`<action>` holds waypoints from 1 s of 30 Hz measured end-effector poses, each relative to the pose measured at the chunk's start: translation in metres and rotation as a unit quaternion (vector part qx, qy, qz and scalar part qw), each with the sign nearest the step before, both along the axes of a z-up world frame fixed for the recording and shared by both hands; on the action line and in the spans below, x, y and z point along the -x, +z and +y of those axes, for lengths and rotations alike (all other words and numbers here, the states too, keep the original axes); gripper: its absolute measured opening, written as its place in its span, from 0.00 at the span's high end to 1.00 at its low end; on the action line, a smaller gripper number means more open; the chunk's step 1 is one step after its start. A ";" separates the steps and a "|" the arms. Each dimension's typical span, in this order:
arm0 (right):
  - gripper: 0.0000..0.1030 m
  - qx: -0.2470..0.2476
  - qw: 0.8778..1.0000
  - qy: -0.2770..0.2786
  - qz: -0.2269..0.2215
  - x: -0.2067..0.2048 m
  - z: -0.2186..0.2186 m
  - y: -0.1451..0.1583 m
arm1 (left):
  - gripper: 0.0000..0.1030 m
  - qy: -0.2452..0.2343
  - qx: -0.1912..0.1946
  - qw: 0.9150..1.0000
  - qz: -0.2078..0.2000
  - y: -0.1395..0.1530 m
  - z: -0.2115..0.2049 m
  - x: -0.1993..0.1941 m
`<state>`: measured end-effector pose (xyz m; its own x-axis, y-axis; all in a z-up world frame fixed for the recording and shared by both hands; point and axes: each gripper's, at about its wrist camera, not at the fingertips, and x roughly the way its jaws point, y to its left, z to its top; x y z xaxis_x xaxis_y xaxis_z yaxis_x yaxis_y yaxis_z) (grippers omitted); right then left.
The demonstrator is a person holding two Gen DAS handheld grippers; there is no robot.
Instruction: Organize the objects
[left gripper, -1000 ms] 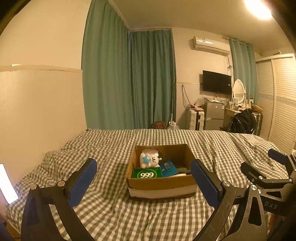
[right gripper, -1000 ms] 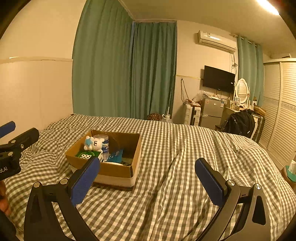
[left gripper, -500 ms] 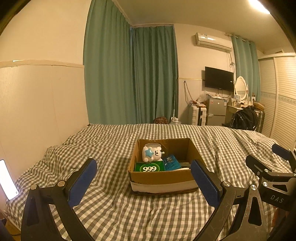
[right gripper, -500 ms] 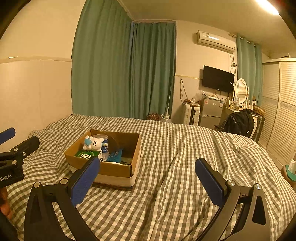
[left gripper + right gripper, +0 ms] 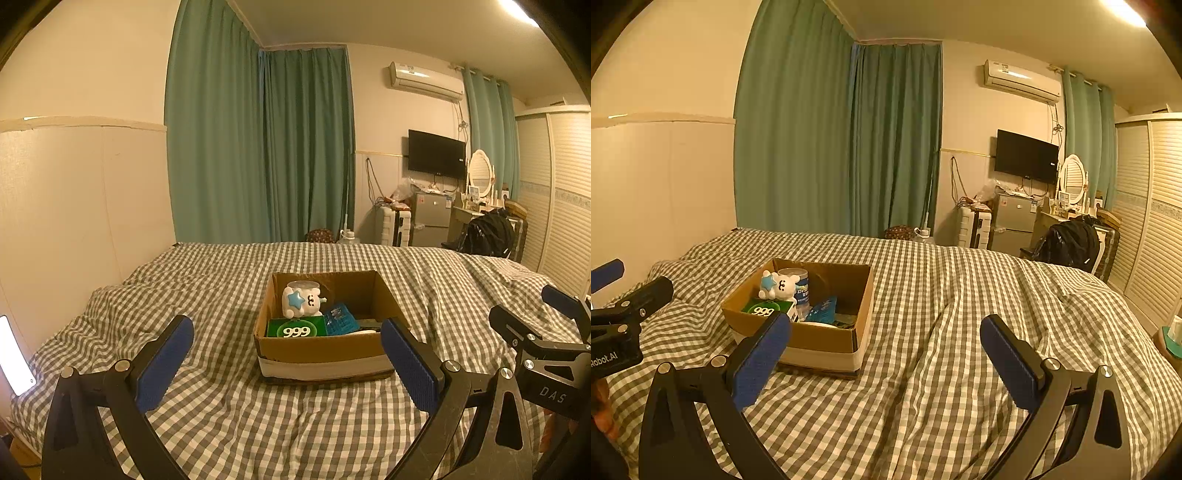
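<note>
The left gripper (image 5: 286, 360) hangs with its jaws spread wide and nothing between them, low over the near part of the bed (image 5: 207, 295). The right gripper (image 5: 886, 354) is the same: jaws wide apart, holding nothing, above bare checked cover to the right of the box.

Just beyond the left jaws sits the cardboard box (image 5: 325, 350), open-topped, in the middle of the bed. Inside it, at the far left, a white toy (image 5: 301, 301) with a blue star leans over a green packet (image 5: 295, 328) marked 999; a blue packet (image 5: 341, 319) lies to the right of these, and the right wrist view shows a can (image 5: 799, 286) behind the toy. Something pale lies at the near wall, perhaps a tube, but it is too hidden to name.

No loose things show on the cover, so the scene fits either a filled box or one waiting to be unpacked. Whichever grip comes, the soft bedding will give, so jaws should come down straight, clear of the box rim, and close on a firm side of a single thing.
</note>
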<state>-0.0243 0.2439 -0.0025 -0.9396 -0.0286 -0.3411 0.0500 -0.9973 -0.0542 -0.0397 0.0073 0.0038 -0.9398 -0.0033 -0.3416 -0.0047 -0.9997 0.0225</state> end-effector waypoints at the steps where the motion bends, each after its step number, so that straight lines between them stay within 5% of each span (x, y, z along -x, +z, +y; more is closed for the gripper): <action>1: 0.00 0.000 1.000 0.000 0.000 0.000 0.000 0.000 | 0.00 -0.001 -0.002 1.000 0.000 0.000 0.000 0.000; 30: 0.00 -0.003 1.000 0.000 -0.007 0.004 -0.004 -0.002 | 0.00 0.003 0.014 1.000 -0.003 0.000 0.000 0.000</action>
